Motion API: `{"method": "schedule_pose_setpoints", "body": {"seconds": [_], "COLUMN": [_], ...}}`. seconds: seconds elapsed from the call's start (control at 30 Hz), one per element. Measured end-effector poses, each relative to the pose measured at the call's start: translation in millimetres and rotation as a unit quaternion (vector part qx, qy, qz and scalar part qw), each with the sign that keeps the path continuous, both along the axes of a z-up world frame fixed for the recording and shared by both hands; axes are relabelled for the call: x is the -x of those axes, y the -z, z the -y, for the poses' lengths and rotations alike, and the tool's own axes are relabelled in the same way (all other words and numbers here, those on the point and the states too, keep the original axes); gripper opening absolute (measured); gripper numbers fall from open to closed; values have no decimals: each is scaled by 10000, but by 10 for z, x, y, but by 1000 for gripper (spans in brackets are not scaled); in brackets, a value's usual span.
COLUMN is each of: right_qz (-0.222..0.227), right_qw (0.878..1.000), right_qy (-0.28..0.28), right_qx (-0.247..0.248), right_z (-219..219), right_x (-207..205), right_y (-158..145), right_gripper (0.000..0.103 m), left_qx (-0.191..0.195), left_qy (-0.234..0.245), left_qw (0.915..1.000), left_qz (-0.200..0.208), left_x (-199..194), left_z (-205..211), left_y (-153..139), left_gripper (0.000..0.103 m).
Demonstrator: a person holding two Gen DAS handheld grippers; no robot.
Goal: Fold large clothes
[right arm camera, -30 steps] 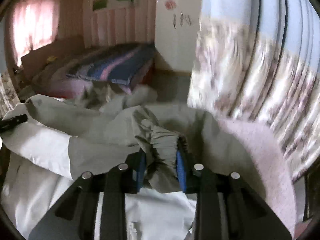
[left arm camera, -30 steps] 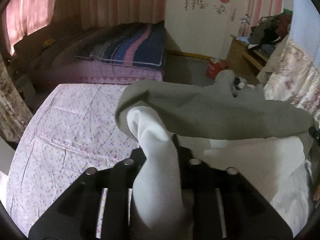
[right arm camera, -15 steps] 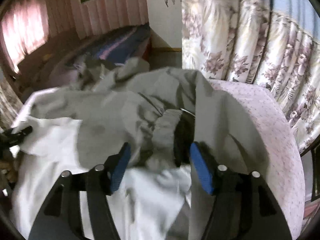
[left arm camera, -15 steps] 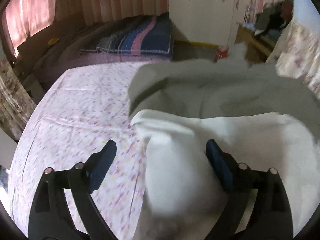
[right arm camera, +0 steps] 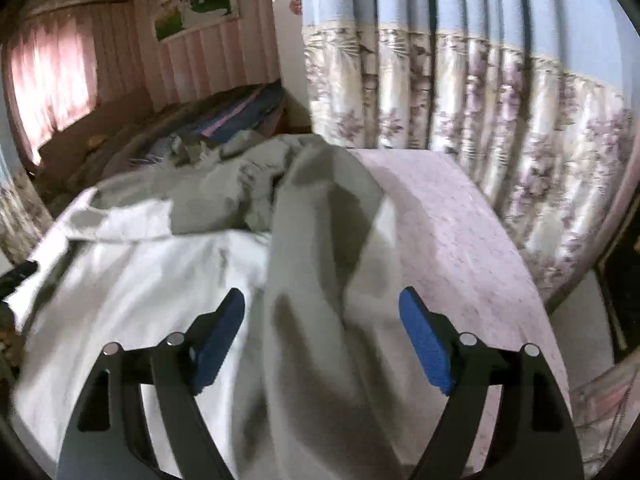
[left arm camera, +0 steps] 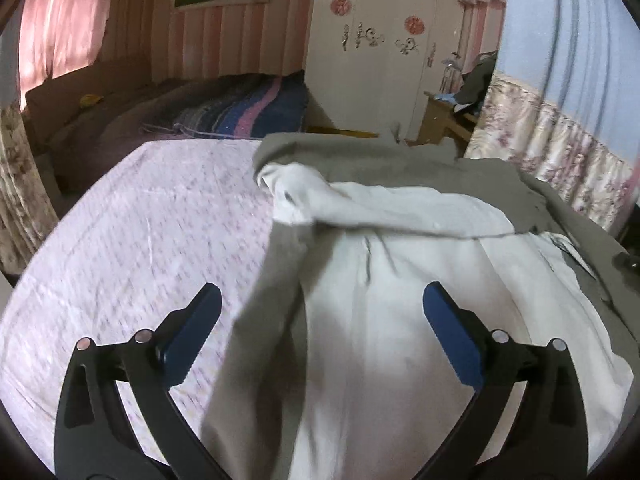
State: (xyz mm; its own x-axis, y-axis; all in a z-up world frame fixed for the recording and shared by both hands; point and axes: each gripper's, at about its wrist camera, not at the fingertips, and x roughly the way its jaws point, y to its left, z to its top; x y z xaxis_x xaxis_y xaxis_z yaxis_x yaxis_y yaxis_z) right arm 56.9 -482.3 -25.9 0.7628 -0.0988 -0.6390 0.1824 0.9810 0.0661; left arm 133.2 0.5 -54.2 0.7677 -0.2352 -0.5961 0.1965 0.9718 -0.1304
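Tongs (left arm camera: pixel 320 320) (right arm camera: pixel 322 320) point downward, jaws opening over garment (left arm camera: pixel 400 280).

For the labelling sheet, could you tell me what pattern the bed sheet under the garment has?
The bed sheet is pale pink with a small floral print, clearest in the left wrist view.

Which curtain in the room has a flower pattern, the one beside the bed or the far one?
The blue curtain beside the bed: its lower half is floral. The far pink curtain is plain.

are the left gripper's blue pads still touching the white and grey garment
Apart. In the left wrist view the left gripper is opening, and both fingers stand clear of the garment, which lies loose on the bedsheet between them.
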Motion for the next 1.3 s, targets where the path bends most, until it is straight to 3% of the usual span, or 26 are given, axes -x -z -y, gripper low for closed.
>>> {"method": "schedule_pose_setpoints", "body": {"seconds": [0.1, 0.27, 0.47, 0.77, 0.8, 0.83, 0.9, 1.03, 1.13, 1.3], "right_qz": [64, 222, 112, -333, -397, -480, -635, -528, -71, 473], "right_qw": [9999, 9993, 9991, 9989, 9988, 9985, 9977, 9983, 9984, 9930], "right_qy": [89, 191, 407, 316, 285, 239, 243, 131, -201, -934], "right_qx": [-90, -239, -70, 47, 46, 58, 32, -207, -517, -555], "right_z": [32, 62, 136, 18, 9, 2, 33, 74, 17, -407], "right_x": [219, 769, 1434, 1703, 1705, 1700, 1679, 1677, 1704, 1638], "right_y": [60, -96, -223, -1, 34, 62, 105, -14, -409, -1048], "right_gripper": [80, 80, 80, 77, 62, 37, 9, 2, 2, 2], "left_qx": [6, 67, -276, -107, -133, -155, -215, -131, -216, -261], "left_qy": [174, 228, 263, 54, 84, 99, 63, -23, 58, 200], "left_qw": [9998, 9997, 9989, 9995, 9995, 9995, 9995, 9997, 9992, 9974], "left_qz": [-90, 69, 274, 301, 259, 240, 242, 227, 341, 643], "left_x": [50, 179, 646, 1420, 1449, 1470, 1504, 1536, 1562, 1629], "left_z": [16, 10, 107, 289, 294, 293, 265, 167, 174, 208], "left_y": [110, 35, -189, -310, -296, -287, -286, -349, -466, -720], "left_gripper": [100, 100, 100, 100, 100, 100, 100, 100, 100, 100]}}
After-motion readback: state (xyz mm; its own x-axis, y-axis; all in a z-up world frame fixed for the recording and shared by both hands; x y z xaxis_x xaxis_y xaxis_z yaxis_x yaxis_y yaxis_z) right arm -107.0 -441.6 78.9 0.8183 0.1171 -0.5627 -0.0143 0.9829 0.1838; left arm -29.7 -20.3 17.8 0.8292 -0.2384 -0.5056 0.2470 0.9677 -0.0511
